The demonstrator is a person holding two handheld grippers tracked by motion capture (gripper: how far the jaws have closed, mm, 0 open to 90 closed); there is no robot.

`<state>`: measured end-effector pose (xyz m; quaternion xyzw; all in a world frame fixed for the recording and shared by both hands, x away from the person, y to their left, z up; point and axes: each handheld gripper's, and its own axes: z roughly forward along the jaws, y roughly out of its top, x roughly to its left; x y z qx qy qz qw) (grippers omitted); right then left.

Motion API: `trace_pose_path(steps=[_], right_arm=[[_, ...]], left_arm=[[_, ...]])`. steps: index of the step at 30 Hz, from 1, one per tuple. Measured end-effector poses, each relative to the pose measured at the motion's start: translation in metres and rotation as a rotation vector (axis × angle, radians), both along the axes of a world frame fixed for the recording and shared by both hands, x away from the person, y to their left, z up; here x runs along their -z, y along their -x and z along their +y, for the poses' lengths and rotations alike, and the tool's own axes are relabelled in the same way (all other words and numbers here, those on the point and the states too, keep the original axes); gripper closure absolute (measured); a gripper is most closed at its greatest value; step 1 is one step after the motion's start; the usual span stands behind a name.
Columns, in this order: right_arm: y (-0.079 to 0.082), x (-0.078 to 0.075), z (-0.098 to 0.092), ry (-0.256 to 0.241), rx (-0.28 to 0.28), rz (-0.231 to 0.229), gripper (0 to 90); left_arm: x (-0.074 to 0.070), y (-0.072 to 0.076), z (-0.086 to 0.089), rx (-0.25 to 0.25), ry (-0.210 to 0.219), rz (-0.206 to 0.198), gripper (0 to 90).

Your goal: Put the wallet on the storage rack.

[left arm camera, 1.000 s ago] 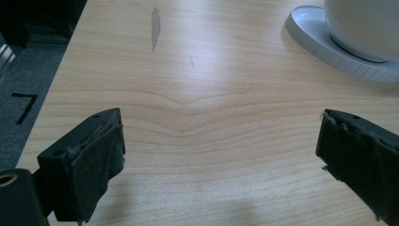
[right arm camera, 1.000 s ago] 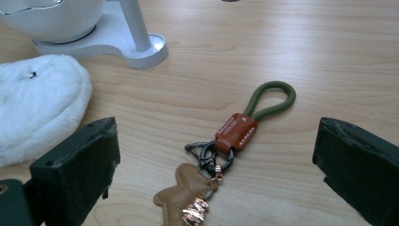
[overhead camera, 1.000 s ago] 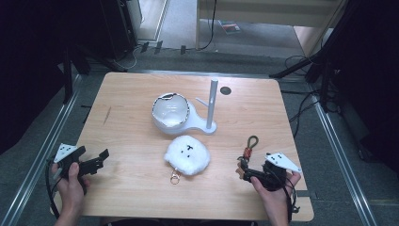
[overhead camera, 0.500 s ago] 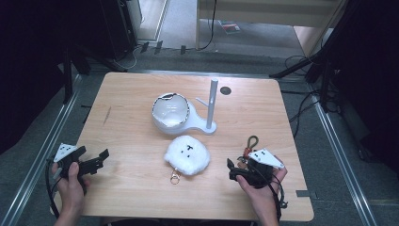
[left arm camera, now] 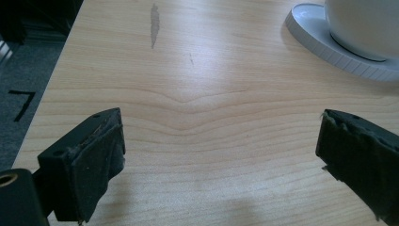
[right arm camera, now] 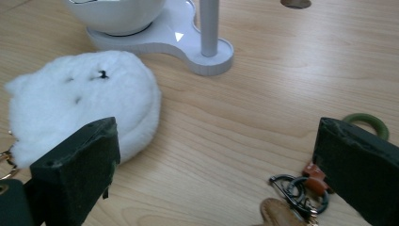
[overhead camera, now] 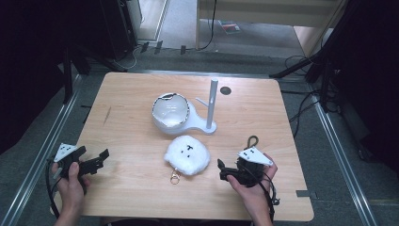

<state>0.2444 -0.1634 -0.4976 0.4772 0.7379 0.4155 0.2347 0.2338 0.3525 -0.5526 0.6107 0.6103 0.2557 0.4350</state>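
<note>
Table (overhead camera: pixel 141 94): light wood; the person's forearms come in at the near edge.
Stand (overhead camera: pixel 211 106): white base with an upright post and a side peg, far centre; a white bowl (overhead camera: pixel 170 112) sits on its left part.
Plush keychain (overhead camera: pixel 187 154): white furry pouch with a brass clasp at its near side, centre, near of the stand, untouched.
Strap keychain (right arm camera: pixel 301 188): brown tab, dark rings and a green loop, lying on the table at the right.
Right hand-held gripper (overhead camera: pixel 230 173): jaws wide apart, holding nothing. Change: over the last second it swung left, away from the strap keychain, and now points at the plush keychain. Reading: the plush is probably the next pick; no contact yet.
Left hand-held gripper (overhead camera: pixel 96 160): near left, jaws spread wide, empty, unmoved over bare wood.
</note>
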Motion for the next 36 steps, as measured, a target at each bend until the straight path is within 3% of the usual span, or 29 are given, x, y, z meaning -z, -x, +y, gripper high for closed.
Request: trace_pose_path(steps=[13,36], right_arm=[[-0.005,0.000,0.030,-0.024,-0.048,0.008,1.5],[-0.008,0.006,0.058,-0.014,-0.102,0.037,1.4]], left_arm=[[0.000,0.000,0.000,0.003,0.001,0.003,2.5],[0.000,0.000,0.001,0.004,0.004,0.005,2.5]])
